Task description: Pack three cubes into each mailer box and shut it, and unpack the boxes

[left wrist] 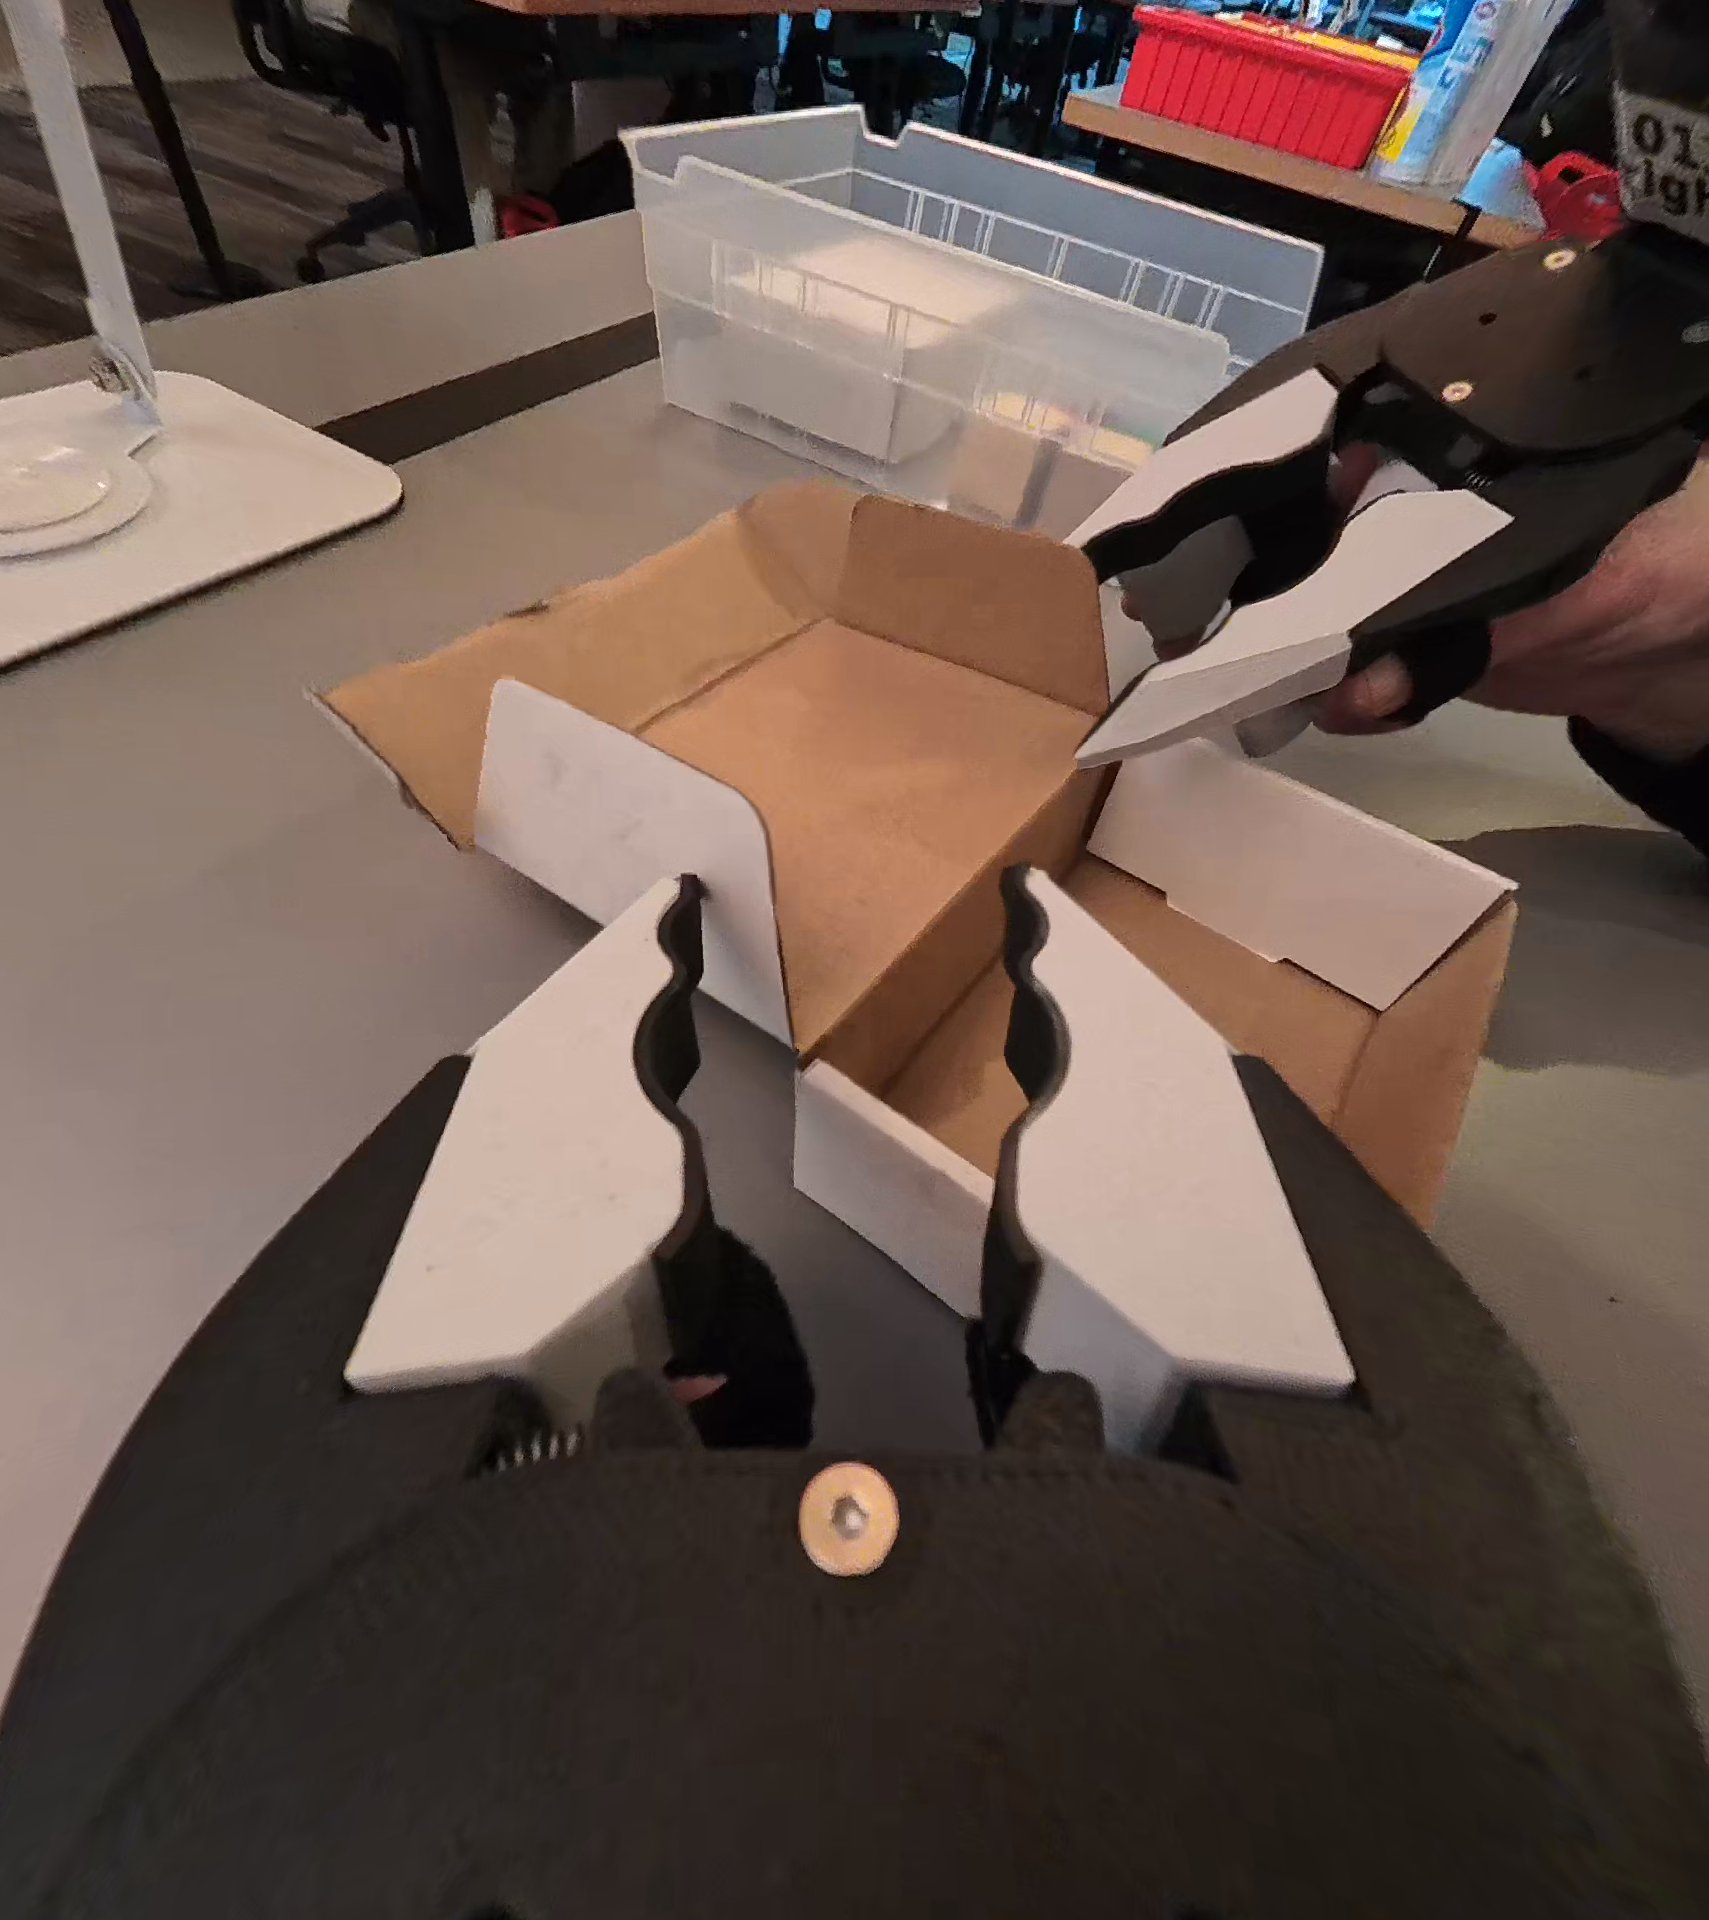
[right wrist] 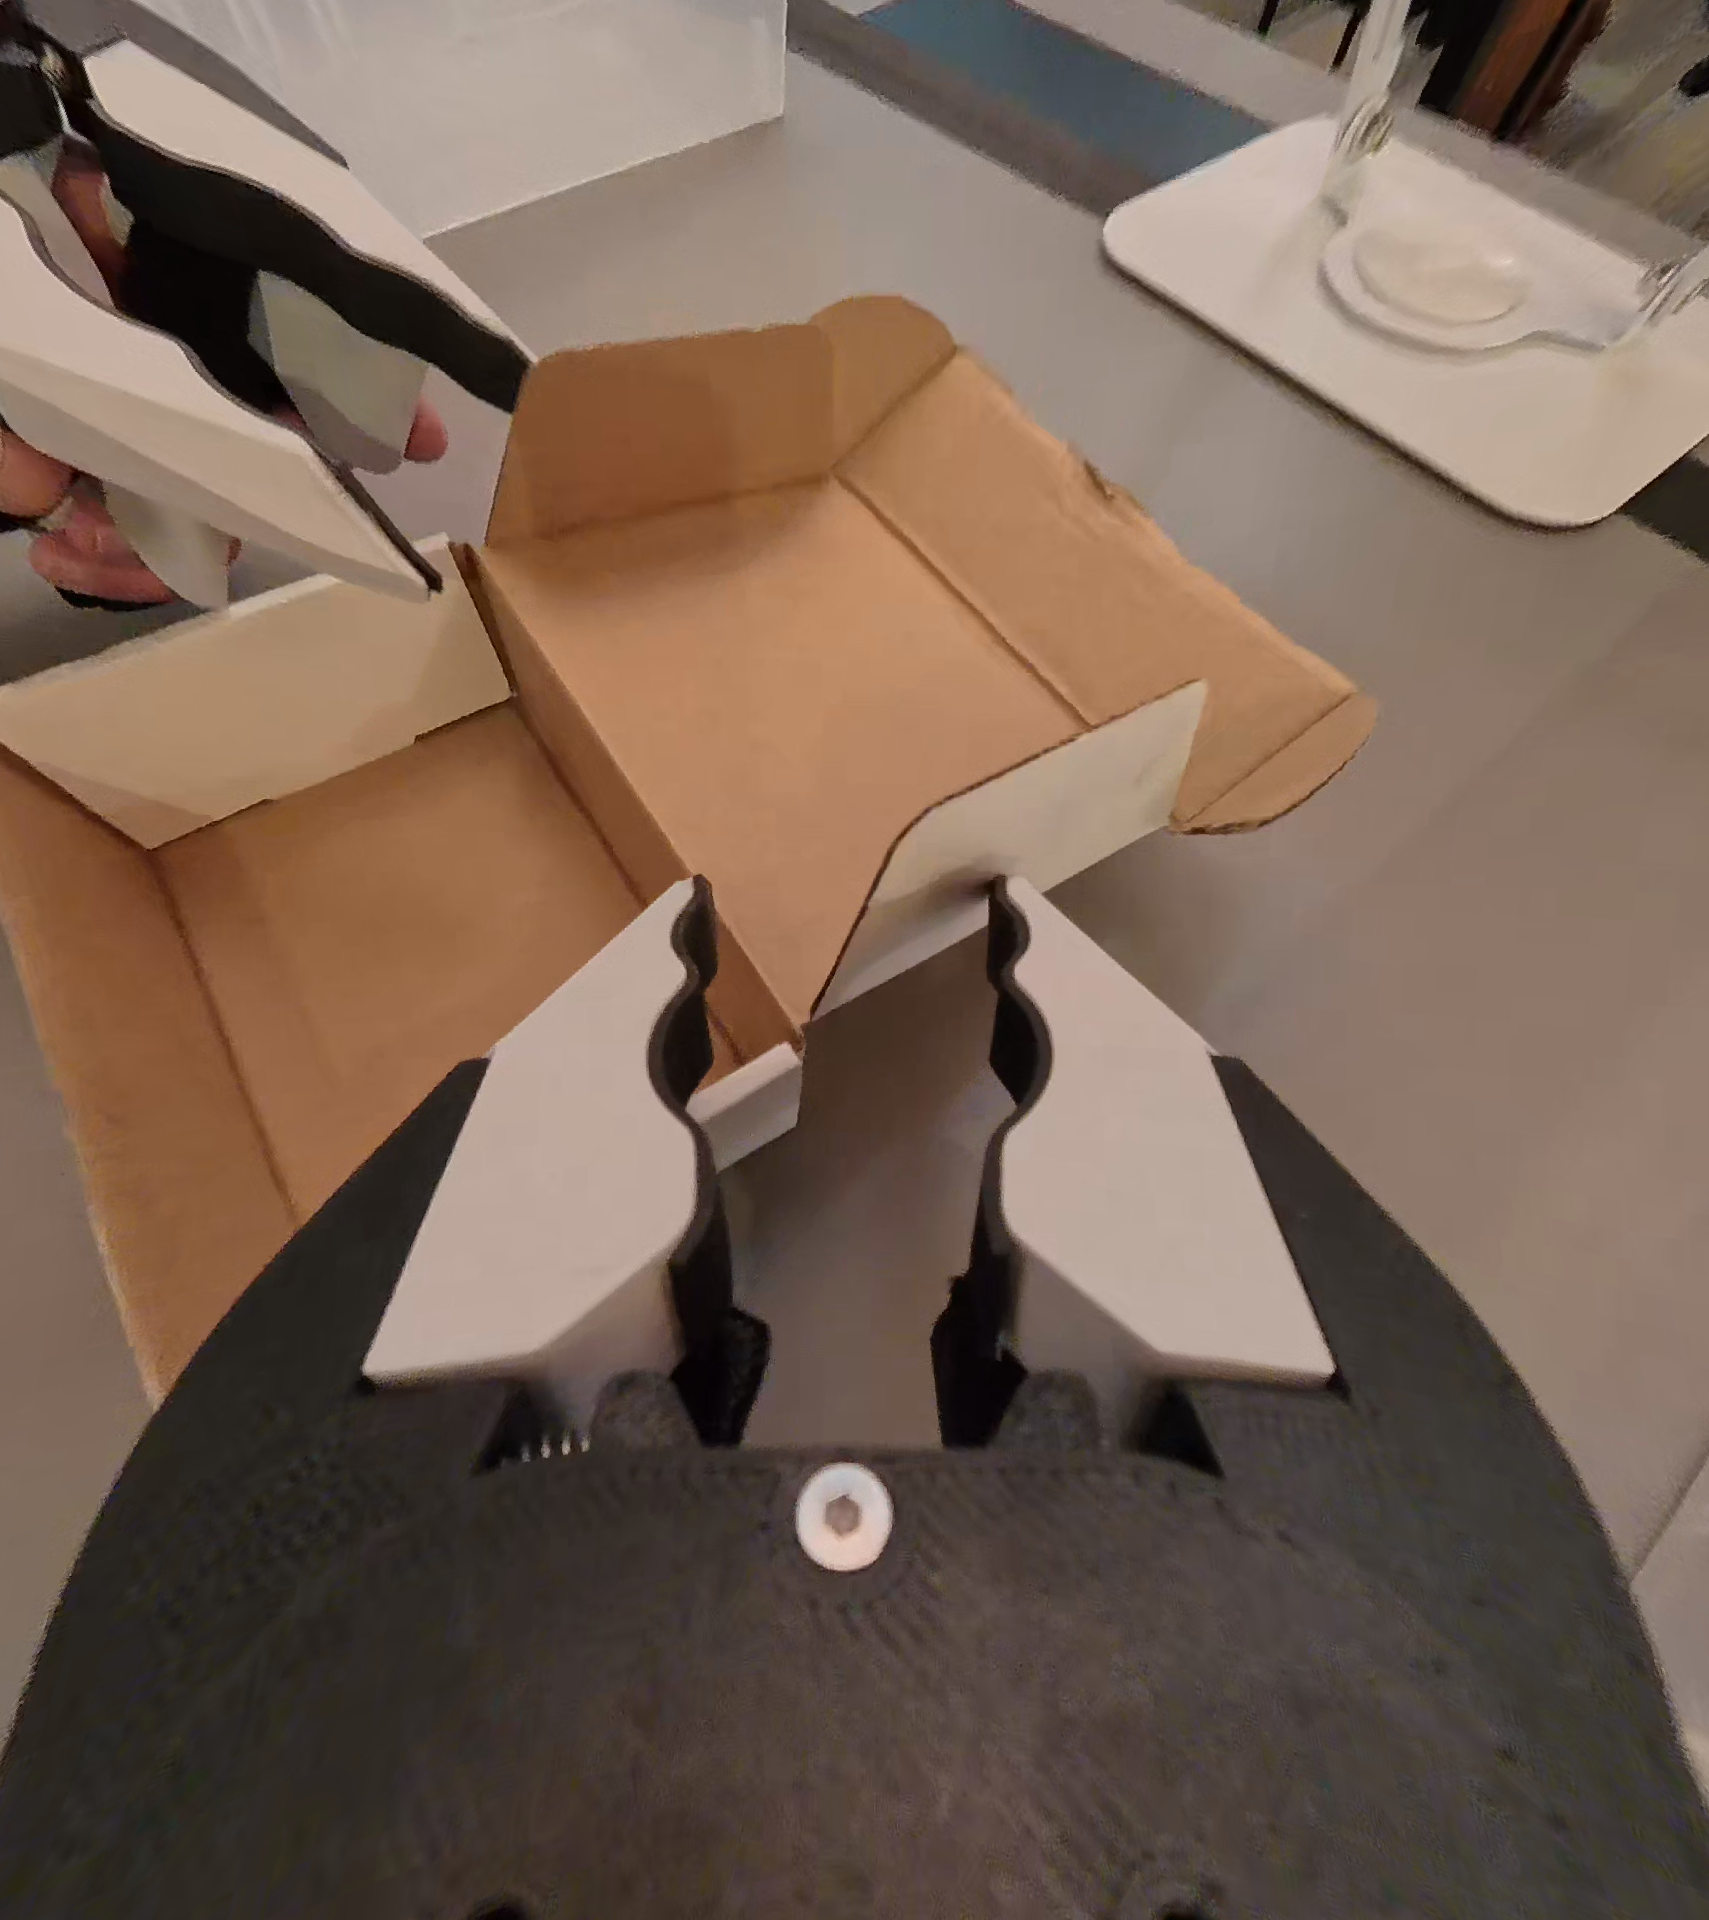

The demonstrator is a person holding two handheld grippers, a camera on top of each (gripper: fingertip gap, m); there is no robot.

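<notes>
An open mailer box, white outside and brown inside, lies on the grey table (left wrist: 154,987). Its tray (left wrist: 1245,997) and flat lid (left wrist: 860,727) look empty, and no cubes are in view. My left gripper (left wrist: 855,883) is open, with its fingers on either side of the box's near corner where a white side flap (left wrist: 621,810) meets the tray wall. My right gripper (right wrist: 850,883) is open and straddles the opposite corner by the other white flap (right wrist: 1047,800). Each gripper also shows in the other's view: right (left wrist: 1089,655), left (right wrist: 476,483). The tray (right wrist: 393,935) and lid (right wrist: 777,665) show again there.
A clear plastic bin (left wrist: 933,312) stands just behind the box. A white lamp base (left wrist: 102,499) sits at the table's far left and also shows in the right wrist view (right wrist: 1452,343). A red crate (left wrist: 1265,83) is on a far table. A person's hand (left wrist: 1608,623) holds the right gripper.
</notes>
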